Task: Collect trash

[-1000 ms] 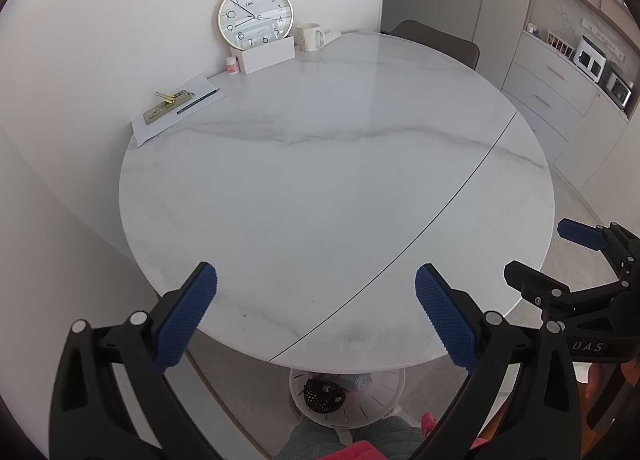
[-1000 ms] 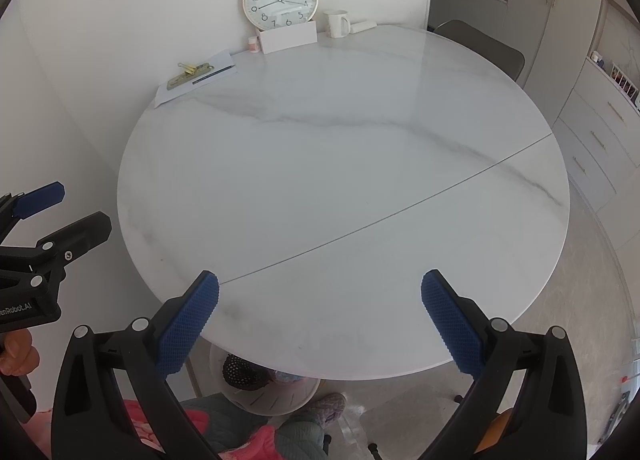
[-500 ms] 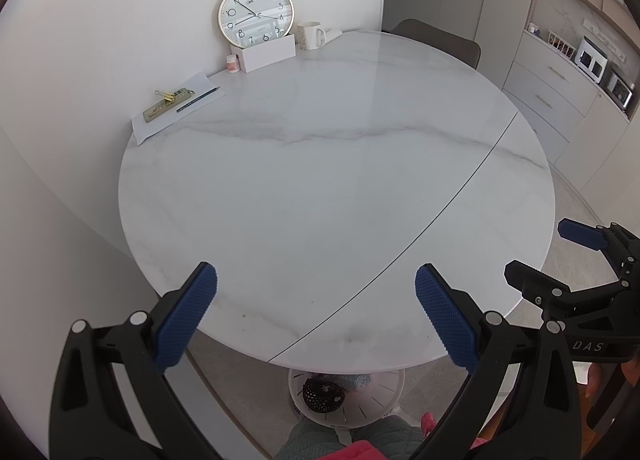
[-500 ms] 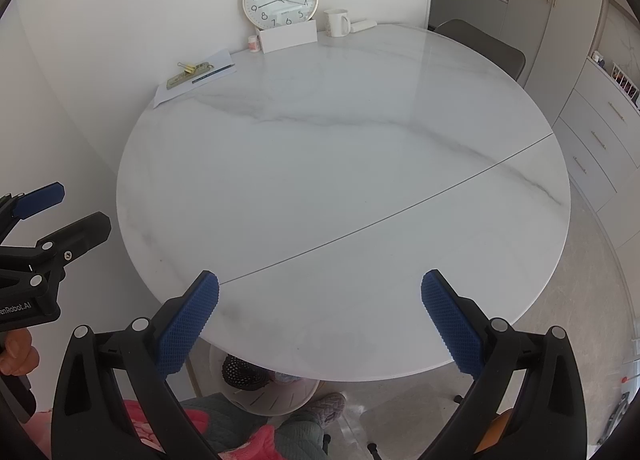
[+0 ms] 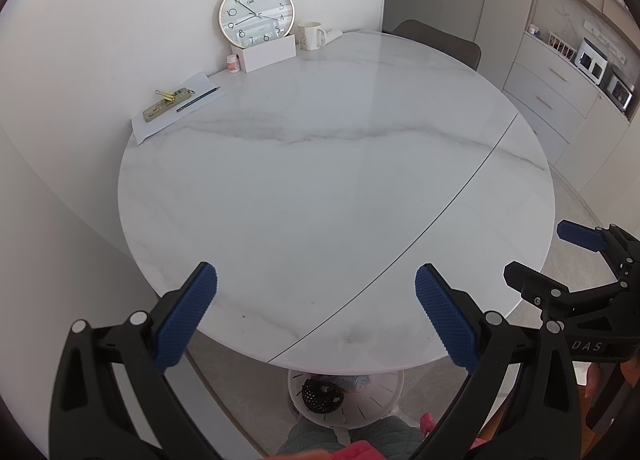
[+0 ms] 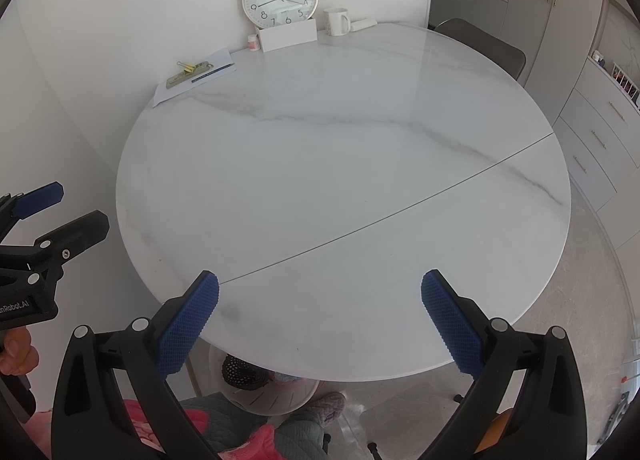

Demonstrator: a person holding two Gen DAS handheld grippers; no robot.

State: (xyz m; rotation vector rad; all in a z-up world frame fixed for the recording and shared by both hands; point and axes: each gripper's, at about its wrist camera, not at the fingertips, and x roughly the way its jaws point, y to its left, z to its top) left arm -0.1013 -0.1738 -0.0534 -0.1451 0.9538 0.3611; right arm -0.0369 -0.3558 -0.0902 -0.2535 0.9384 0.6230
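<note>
Left gripper (image 5: 316,314) and right gripper (image 6: 320,318) — jaws spread wide, holding nothing — above near edge of round marble table (image 5: 320,188); clock (image 5: 256,12), mug (image 5: 310,35) at far rim.

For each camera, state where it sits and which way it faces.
Left wrist: on the left tool, jaws open, aimed across the round table toward the clock; the right tool shows at right.
Right wrist: on the right tool, jaws open, same heading; the left tool and a hand show at left.
Shared: table, clock, mug, paper sheet.
</note>
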